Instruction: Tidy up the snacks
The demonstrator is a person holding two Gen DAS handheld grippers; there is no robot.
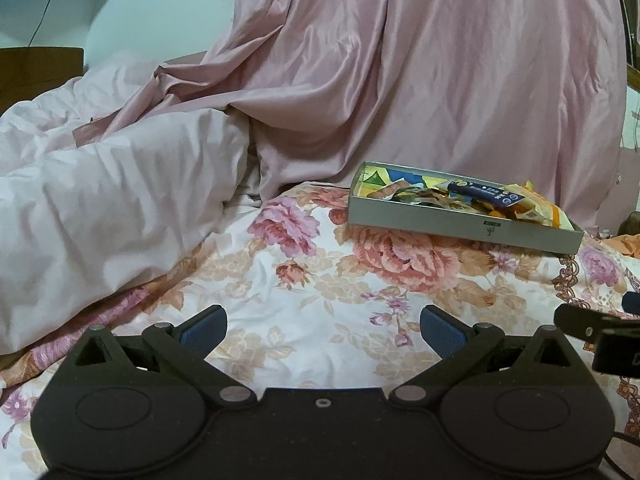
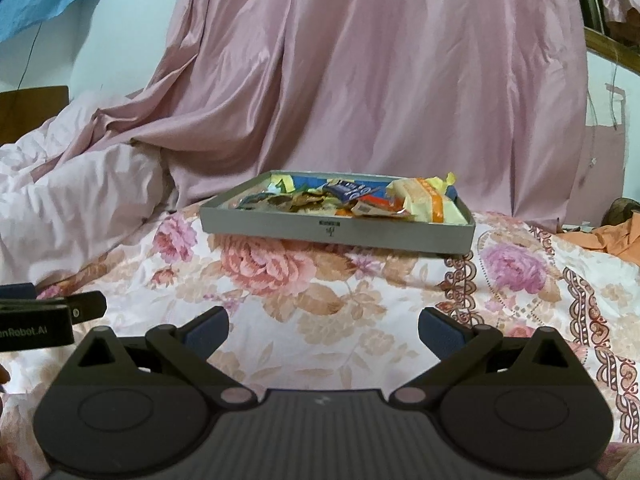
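Grey snack tray lies beyond the right tool (jaws apart).

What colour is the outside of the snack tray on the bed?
Plain grey, with a small dark mark on its front wall; the tray shows best in the right wrist view.

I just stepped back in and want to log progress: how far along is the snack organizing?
Done: the snack packets all sit heaped in the grey tray on the floral bedspread; none lie loose on it. In hand: nothing; the left gripper and right gripper are both open and short of the tray. Left: perhaps tidying the jumbled pile.
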